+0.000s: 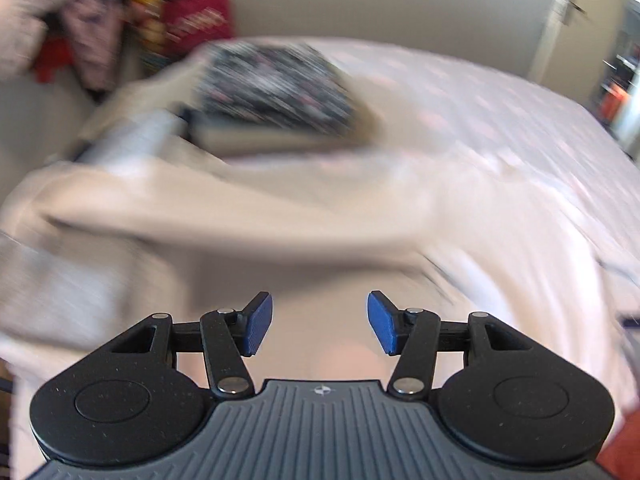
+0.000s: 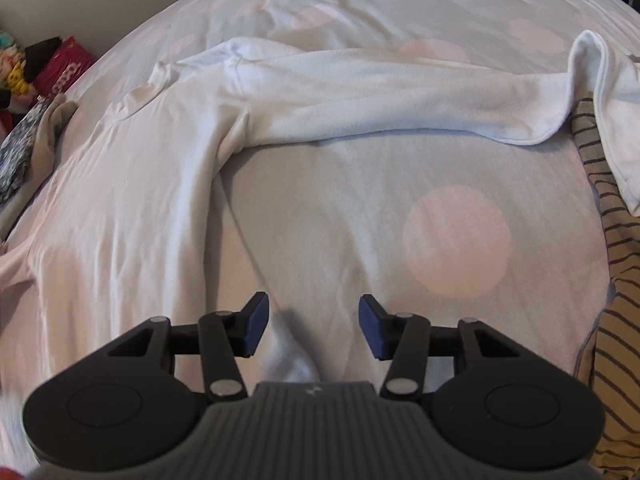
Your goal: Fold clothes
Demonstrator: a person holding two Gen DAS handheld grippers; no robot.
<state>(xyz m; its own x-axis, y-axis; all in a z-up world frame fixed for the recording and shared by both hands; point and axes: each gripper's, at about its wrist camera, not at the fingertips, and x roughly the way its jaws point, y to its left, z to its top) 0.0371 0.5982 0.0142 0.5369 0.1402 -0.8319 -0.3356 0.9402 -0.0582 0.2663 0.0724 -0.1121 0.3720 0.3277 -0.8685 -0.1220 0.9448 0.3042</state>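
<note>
Item: white long-sleeved cotton top, spread flat on a bed with a pale grey cover printed with large pink dots; this top serves as the landmark. Its body runs down the left of the right wrist view, cut off by the lower left edge; one sleeve stretches away to the right of the body, its cuff end turned up and draped over a mustard cloth with dark stripes, itself cut off at the right frame edge. Beyond the top's far left shoulder lie a beige garment under a dark speckled cloth, both only partly in frame, and further off a heap of coloured items including a red box, too small to sort. A small blurred fold of white fabric rises between the pads of the right claw; the blue pads stand apart and do not press it. The right claw tilts steeply down just beside the top's right hem. The left wrist view is heavily motion-smeared: a pale garment, the speckled cloth and red shapes are hard to make out. The left claw angles downward over pale fabric, pads apart, nothing between them.
</note>
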